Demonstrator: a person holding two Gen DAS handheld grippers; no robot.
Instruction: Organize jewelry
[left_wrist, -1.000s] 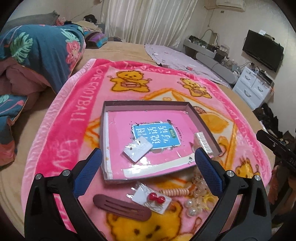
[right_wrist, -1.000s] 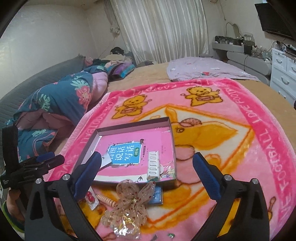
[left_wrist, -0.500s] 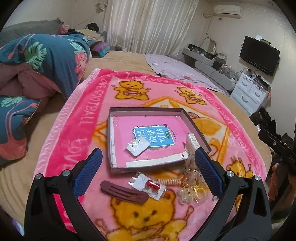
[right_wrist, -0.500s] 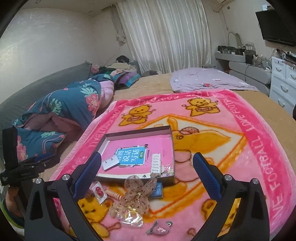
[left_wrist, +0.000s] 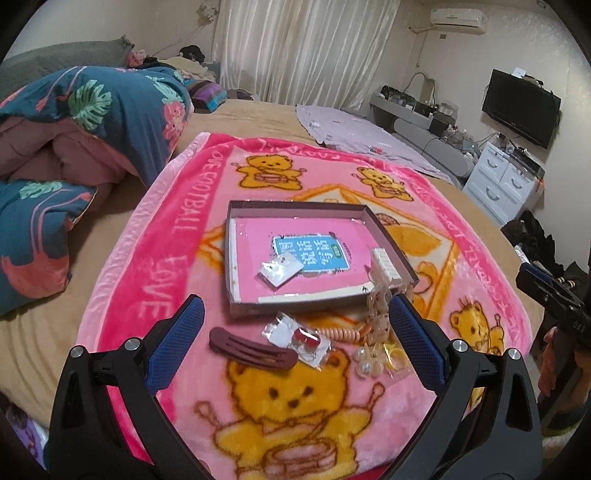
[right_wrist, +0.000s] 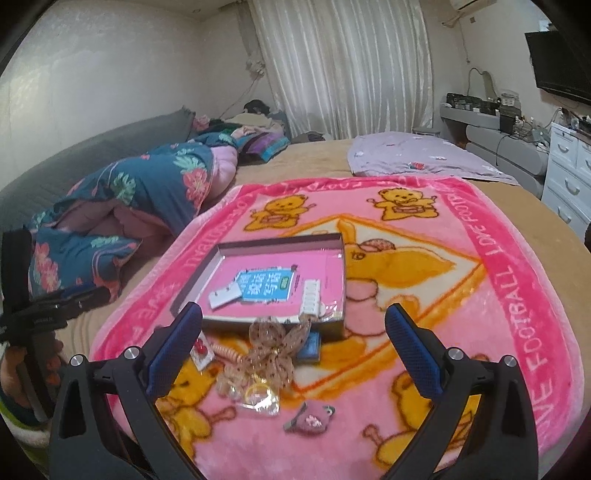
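Both wrist views have drawn back and risen over the last second, so the jewelry pile now lies farther from the fingers and more of the blanket shows beneath them. Left gripper (left_wrist: 293, 347): blue-padded fingers spread wide, nothing between them, held above the near edge of the pink plush blanket with yellow bear prints (left_wrist: 155, 258). Right gripper (right_wrist: 293, 349): likewise spread wide and empty, held over the same blanket on the tan bed (right_wrist: 317, 155).

Shallow rectangular cardboard tray with a pink printed sheet inside (left_wrist: 303, 206): lies at the centre of the blanket. Inside it rest a small white earring card in clear wrap (left_wrist: 279, 271) and a white ribbed comb-like clip (left_wrist: 385, 263), the latter against the right wall.

Unsorted pieces lie on the blanket just in front of the tray. Dark maroon flat hair clip (left_wrist: 251, 352): nearest the left fingers. Clear packet holding red round earrings (left_wrist: 301, 338): just right of the clip. Peach spiral hair tie (left_wrist: 341, 334): beside the packet. Sheer beige dotted bow (right_wrist: 273, 343): touching the tray's front wall, over a cluster of pearl-like beads (left_wrist: 364, 362) and a yellow ring in clear wrap (right_wrist: 258, 393). Small blue card (right_wrist: 308, 345): partly under the bow. Pink glittery bird-shaped clip (right_wrist: 312, 421): apart from the pile, nearest the right-wrist camera.
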